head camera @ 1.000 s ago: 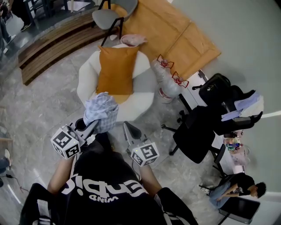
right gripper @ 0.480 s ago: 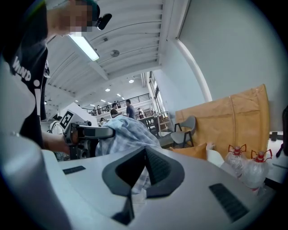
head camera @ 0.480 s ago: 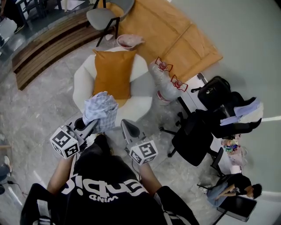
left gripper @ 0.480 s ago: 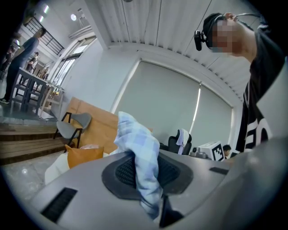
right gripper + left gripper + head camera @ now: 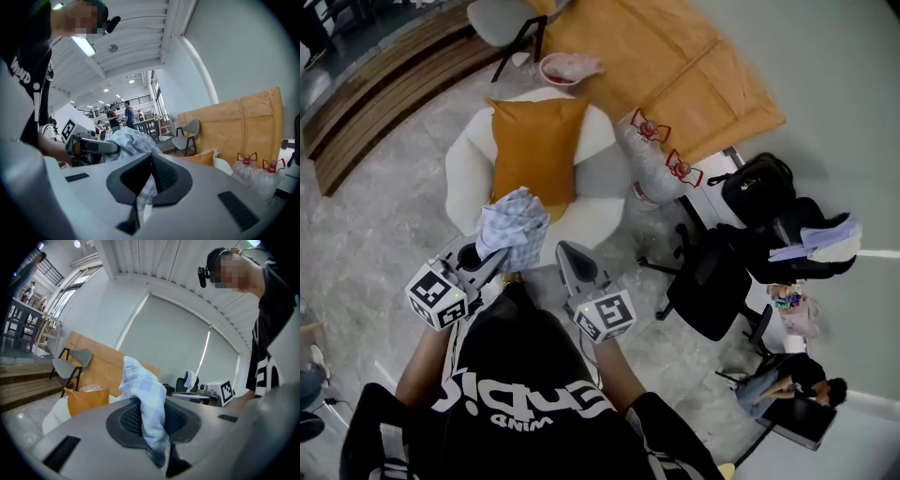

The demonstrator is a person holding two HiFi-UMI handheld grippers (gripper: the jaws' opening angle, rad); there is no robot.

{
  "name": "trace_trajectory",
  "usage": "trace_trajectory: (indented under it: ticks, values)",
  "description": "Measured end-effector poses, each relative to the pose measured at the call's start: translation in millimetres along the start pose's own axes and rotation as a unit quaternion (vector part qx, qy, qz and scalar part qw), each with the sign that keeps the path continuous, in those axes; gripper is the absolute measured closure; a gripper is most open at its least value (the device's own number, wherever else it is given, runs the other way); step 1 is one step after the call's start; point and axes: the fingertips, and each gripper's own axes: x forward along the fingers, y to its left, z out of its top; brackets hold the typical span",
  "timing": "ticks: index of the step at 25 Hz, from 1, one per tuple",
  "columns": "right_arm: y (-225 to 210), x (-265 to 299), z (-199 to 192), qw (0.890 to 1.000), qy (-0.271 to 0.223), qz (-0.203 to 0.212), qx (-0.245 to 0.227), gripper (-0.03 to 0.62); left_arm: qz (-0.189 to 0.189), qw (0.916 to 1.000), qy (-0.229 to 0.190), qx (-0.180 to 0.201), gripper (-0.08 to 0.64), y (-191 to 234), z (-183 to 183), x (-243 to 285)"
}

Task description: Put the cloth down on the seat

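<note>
Clamped between the pads of the left gripper (image 5: 487, 261): a crumpled blue-and-white checked cloth (image 5: 516, 225), bunched above the jaws and held in the air, not yet down. Straight ahead and below it, the round white upholstered seat (image 5: 467, 178), with a square orange cushion (image 5: 534, 150) propped against its back. Just beside, the right gripper (image 5: 568, 259), closed on nothing. Likely a left-hand job: forward over the seat pad, lower, then release.

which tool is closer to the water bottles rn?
Right. The right tool sits below-left of the water bottles; the left tool, clamping the cloth, is farther left.
</note>
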Motion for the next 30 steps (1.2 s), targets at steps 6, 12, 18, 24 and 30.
trace_trajectory:
  ticks: [6, 12, 18, 24, 30]
  values:
    - [-27.6, 19.0, -18.8, 0.999, 0.014, -0.026, 0.016, 0.572, -0.018, 0.9997, 0.016, -0.007, 0.489, 35.5, -9.3, 30.4]
    - [-59.9, 26.8, -29.3, 0.998, 0.016, -0.043, 0.040, 0.572, -0.032, 0.9988, 0.032, -0.020, 0.489, 40.4, -18.1, 62.5]
    - [-98.9, 37.4, -41.3, 0.998, 0.015, -0.049, 0.046, 0.572, -0.028, 0.9975, 0.052, -0.039, 0.489, 55.7, -40.4, 100.4]
    - [-128.7, 42.9, -70.8, 0.997, 0.026, -0.049, 0.053, 0.572, -0.023, 0.9959, 0.073, -0.049, 0.489, 75.6, -81.1, 134.3]
    - [-149.9, 43.6, -124.0, 0.996, 0.051, -0.042, 0.064, 0.574, -0.009, 0.9941, 0.088, -0.063, 0.489, 93.3, -129.9, 165.4]
